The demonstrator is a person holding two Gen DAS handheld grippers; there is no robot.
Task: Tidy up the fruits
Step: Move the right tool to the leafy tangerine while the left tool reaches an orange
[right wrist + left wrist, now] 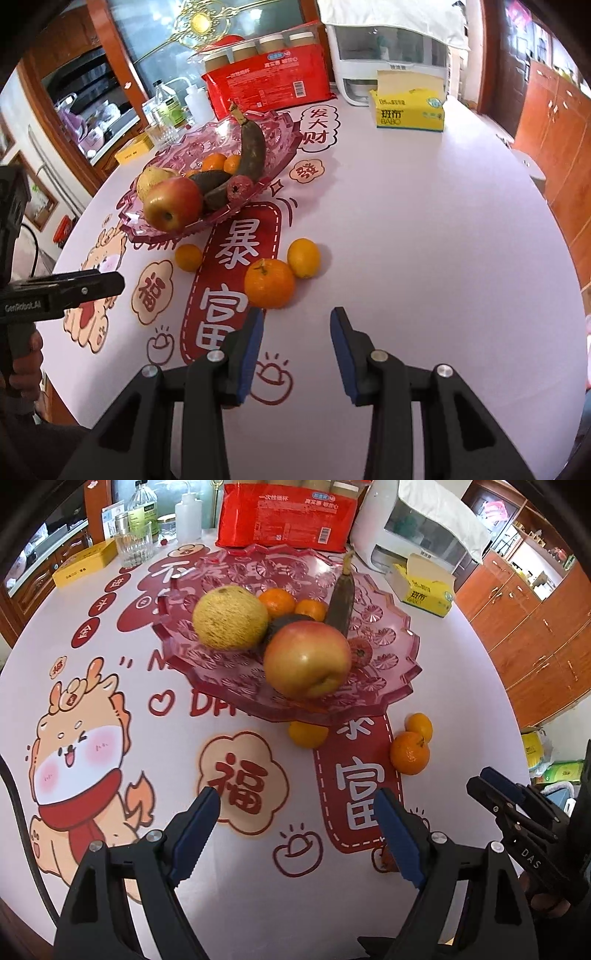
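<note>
A pink glass plate holds a red-yellow apple, a round yellow fruit, a dark overripe banana and small oranges. Three tangerines lie loose on the tablecloth in front of the plate: one at its rim and a touching pair. My left gripper hangs wide open over the cloth, short of the rim tangerine. My right gripper stands narrowly open and empty, just short of the pair.
At the table's back stand a red pack of paper cups, a yellow tissue box, a white appliance, a drinking glass and bottles. The round table's edge curves on the right, with wooden cabinets beyond.
</note>
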